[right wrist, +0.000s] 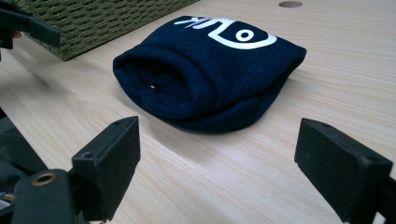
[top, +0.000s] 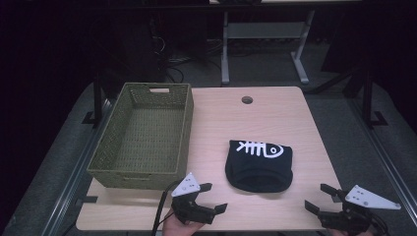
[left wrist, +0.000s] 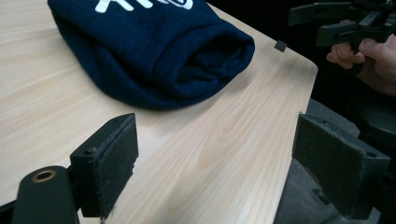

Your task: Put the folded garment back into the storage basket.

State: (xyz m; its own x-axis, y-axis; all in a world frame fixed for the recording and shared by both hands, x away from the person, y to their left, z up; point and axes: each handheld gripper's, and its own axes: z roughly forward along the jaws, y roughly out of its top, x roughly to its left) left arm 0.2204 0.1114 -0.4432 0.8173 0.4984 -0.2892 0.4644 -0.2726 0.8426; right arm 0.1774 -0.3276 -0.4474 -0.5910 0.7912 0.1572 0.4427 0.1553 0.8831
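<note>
Hand-held grippers (top: 212, 197) (top: 317, 196) (gaping) flank beanie (top: 259, 164).

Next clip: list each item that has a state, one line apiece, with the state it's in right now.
Basket: upright on the table, empty.
Dark beanie: lying flat on the table, fishbone print up, apart from the basket, held by nothing.
Left gripper: open, empty, near the table's front edge.
Right gripper: open, empty, at the front right corner.

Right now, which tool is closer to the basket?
The left tool, at the near edge just right of the green woven basket's front corner. The right tool sits beyond the folded dark cloth.
</note>
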